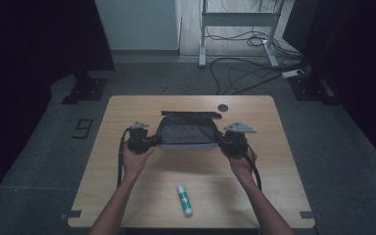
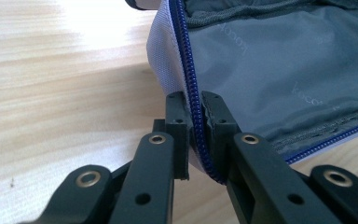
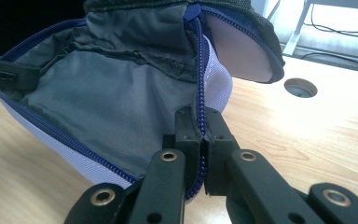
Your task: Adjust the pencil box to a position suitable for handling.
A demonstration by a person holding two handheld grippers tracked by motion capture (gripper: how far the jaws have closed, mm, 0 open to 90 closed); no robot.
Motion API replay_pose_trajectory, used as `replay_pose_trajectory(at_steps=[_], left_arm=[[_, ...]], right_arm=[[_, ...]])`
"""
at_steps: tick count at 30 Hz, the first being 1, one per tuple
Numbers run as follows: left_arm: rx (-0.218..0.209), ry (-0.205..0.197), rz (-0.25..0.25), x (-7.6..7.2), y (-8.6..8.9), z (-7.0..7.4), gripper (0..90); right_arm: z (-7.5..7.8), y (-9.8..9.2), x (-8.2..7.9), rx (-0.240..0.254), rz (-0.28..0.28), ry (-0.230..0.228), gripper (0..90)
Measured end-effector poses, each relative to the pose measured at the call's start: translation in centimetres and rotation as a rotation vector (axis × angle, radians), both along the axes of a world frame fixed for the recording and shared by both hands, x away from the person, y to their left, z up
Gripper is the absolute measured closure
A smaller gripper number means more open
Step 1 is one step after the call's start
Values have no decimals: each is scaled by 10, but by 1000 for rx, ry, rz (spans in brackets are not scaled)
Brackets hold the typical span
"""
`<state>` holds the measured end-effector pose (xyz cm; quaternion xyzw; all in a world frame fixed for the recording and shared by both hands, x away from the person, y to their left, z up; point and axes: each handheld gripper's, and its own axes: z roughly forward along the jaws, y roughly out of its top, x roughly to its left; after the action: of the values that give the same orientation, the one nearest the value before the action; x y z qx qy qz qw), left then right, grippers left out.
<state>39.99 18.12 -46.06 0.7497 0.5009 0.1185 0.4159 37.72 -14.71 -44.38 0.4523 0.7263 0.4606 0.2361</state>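
One pouch point(image 1: 186, 132) is clamped by two hand-held grippers, left point(image 2: 195, 128) and right point(image 3: 203, 133); one glue stick point(image 1: 184, 199) lies near.

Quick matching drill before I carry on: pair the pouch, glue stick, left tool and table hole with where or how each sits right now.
Things:
1. pouch
2. glue stick
3. left tool
4. table hole

States:
A. lying alone near the front edge
B. unzipped, held between both tools
C. at the far edge, beyond the pouch
D. shut on the blue zipper edge

Pairs: 1-B, 2-A, 3-D, 4-C
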Motion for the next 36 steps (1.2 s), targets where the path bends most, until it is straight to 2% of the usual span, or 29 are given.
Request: replay_pose_trajectory(at_steps=[2,5,9,14,16,17,21,23,27,36], left_arm=[[4,0,-4,-3,1,0,825],[19,-3,-11,-15,2,-4,825],[18,9,-11,-20,3,-10,824],[35,54,-14,-23,0,-35,822],[37,66,-17,-22,0,-40,820],[33,82,-16,-21,-1,-48,819],[44,108,-16,-19,-5,-58,809],[46,121,-18,-18,-6,-62,803],[46,123,-16,-17,-7,-63,797],[41,131,-19,-16,-6,-64,777]], right_arm=[[0,0,-3,-1,4,-5,858],[-2,1,-13,-1,17,-15,857],[-9,2,-19,4,26,-7,855],[-34,0,-17,24,25,57,855],[-44,-1,-15,21,23,79,856],[-49,-2,-14,19,21,91,855],[-65,-3,-10,-8,0,124,854],[-71,-2,-9,-29,-5,135,851],[-79,-3,-6,-34,-10,158,841],[-84,-2,-4,-54,-11,175,801]])
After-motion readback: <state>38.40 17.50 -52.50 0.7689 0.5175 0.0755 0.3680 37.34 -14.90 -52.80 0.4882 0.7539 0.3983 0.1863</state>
